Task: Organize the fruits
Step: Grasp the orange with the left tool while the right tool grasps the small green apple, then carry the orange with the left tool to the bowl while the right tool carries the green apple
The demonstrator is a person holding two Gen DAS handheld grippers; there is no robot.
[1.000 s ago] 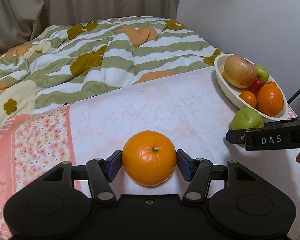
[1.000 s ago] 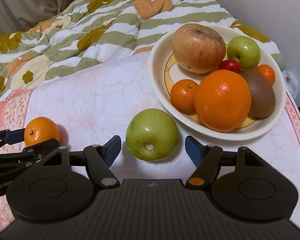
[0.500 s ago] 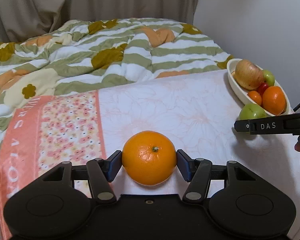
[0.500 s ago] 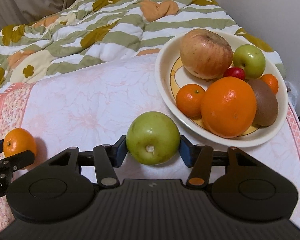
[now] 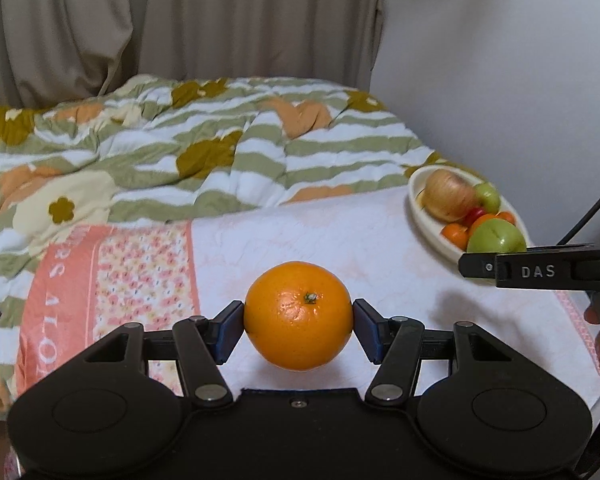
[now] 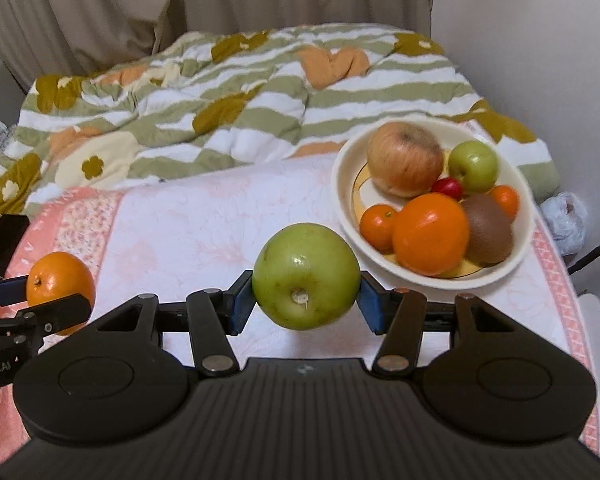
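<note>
Holding an orange (image 5: pixel 298 316) pinched in my left hand-held gripper (image 5: pixel 299 330) and a green apple (image 6: pixel 306 276) in my right hand-held gripper (image 6: pixel 305 300), both lifted clear of the bed, left of the crowded bowl (image 6: pixel 346 184); dropped carelessly, either could roll off the pile.

The left wrist camera sits just behind the left gripper (image 5: pixel 299 326), close over the near left part of the pink cloth (image 5: pixel 340 240), facing the far quilt (image 5: pixel 220 140) and curtain, with the bowl (image 5: pixel 432 224) far right. The right wrist camera rides behind the right gripper (image 6: pixel 306 296), further right and nearer the bowl (image 6: pixel 344 184), facing the same way. Both views share the cloth, quilt, bowl, orange (image 5: pixel 299 320) (image 6: pixel 58 280) and green apple (image 5: pixel 496 236) (image 6: pixel 306 276).
</note>
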